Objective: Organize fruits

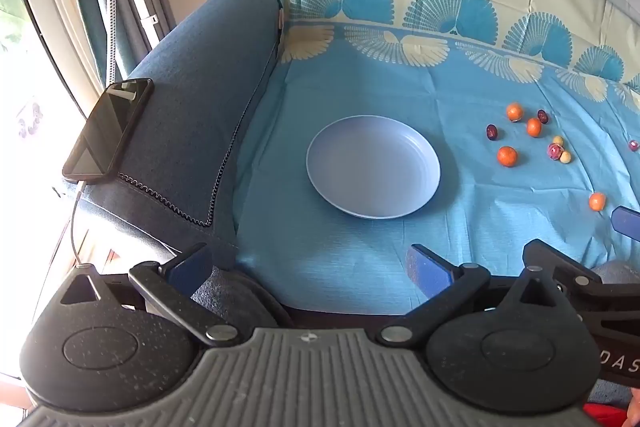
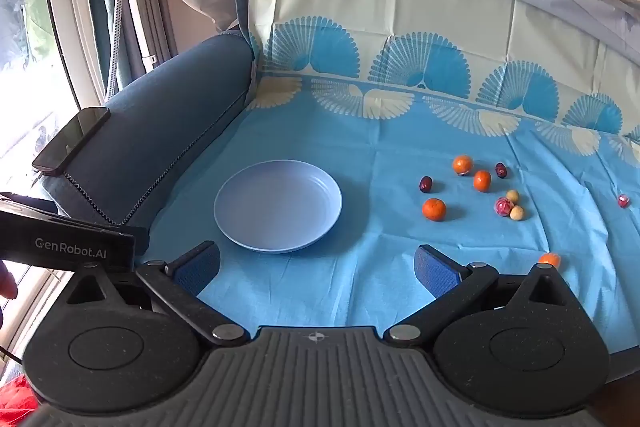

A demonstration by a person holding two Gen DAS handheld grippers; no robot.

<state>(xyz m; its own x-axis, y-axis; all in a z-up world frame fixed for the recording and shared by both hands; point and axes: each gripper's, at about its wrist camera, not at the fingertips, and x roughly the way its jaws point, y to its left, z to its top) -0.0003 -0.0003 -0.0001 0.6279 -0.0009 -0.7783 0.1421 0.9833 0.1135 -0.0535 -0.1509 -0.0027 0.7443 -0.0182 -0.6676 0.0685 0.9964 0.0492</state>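
Right wrist view: the right tool (image 2: 316, 267) and left tool (image 1: 308, 267) both gape fully, holding nothing; the plate (image 2: 240, 223) lies empty, fruits (image 2: 434, 209) scattered well apart to its right; best to straddle the nearest orange squarely and close gently; a blue patterned cloth (image 2: 360, 287) covers the sofa (image 2: 168, 123), a phone (image 2: 72, 141) on its armrest by the window.

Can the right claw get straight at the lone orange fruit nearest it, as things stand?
Probably yes. The right claw is wide open and empty, and the orange fruit sits just beyond its right finger on bare cloth, apart from the other fruits. Nothing lies between; the plate is off to the left.
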